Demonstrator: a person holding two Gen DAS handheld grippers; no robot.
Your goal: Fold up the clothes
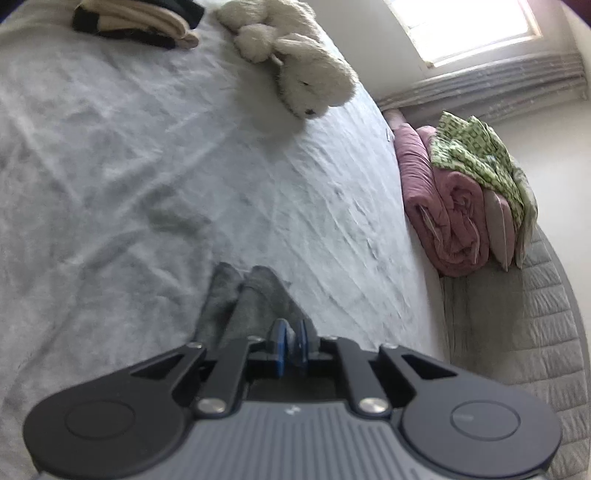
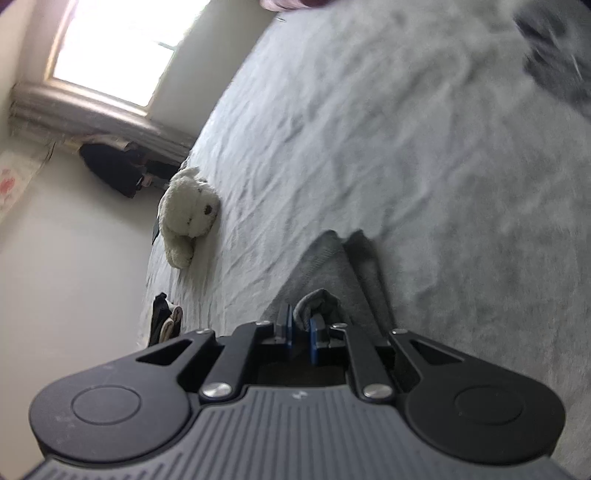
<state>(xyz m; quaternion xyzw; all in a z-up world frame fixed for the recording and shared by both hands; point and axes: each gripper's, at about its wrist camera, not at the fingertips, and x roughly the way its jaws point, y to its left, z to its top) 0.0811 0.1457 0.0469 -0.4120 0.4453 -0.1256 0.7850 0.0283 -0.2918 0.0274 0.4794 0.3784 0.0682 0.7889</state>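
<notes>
A grey garment (image 1: 243, 299) hangs in folds from my left gripper (image 1: 291, 345), whose blue pads are shut on its edge above the pale grey bedsheet (image 1: 147, 166). In the right wrist view the same grey garment (image 2: 332, 269) drapes down from my right gripper (image 2: 301, 332), which is shut on a bunched piece of it. Both grippers hold the cloth lifted over the bed. How the rest of the garment hangs below is hidden by the gripper bodies.
A white plush toy (image 1: 295, 62) (image 2: 188, 214) lies near the bed's far edge. Folded cream and black clothes (image 1: 140, 26) sit at the top left. Rolled pink bedding (image 1: 447, 206) with a green patterned cloth (image 1: 476, 155) rests on a quilted grey surface (image 1: 517, 325). A blurred dark grey item (image 2: 554, 62) lies on the sheet.
</notes>
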